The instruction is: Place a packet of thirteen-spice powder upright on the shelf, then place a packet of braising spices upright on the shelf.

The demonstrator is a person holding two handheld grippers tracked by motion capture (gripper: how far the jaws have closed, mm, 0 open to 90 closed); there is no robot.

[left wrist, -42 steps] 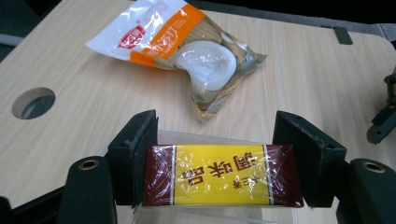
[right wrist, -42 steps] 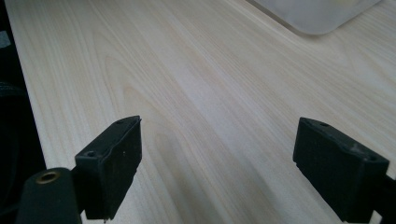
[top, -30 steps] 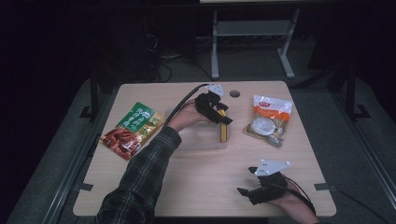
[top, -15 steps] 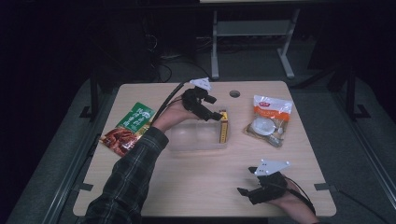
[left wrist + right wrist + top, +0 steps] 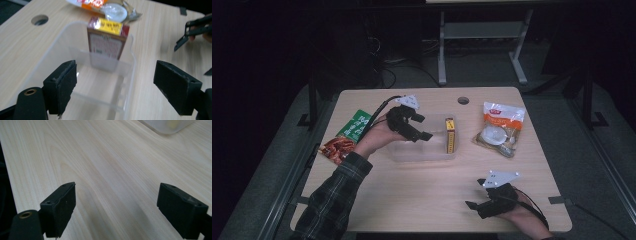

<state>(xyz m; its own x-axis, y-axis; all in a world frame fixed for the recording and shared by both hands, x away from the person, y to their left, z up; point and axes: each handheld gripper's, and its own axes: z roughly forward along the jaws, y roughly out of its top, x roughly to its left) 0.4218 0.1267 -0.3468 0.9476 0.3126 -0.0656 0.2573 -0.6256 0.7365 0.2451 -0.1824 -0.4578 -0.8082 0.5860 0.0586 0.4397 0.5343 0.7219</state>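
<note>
At centre frame in the high view, the left gripper (image 5: 424,129) hovers over the clear tub (image 5: 424,152), its jaws spread wide after just opening, with nothing pinched between them. The yellow-red box (image 5: 450,136) stands in the tub's right end. At lower right, the right gripper (image 5: 473,206) gapes empty over the table (image 5: 412,195)

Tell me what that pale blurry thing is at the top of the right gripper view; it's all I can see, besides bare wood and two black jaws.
Observer: Most likely a corner of the clear plastic bin in the middle of the table.
Operator: Anything in it?
Observer: A red-and-yellow box stands on edge at its right end in the high view.
Operator: Where is the other gripper?
Observer: The left gripper hovers over the bin; its jaws have just been opening, with nothing between them.
</note>
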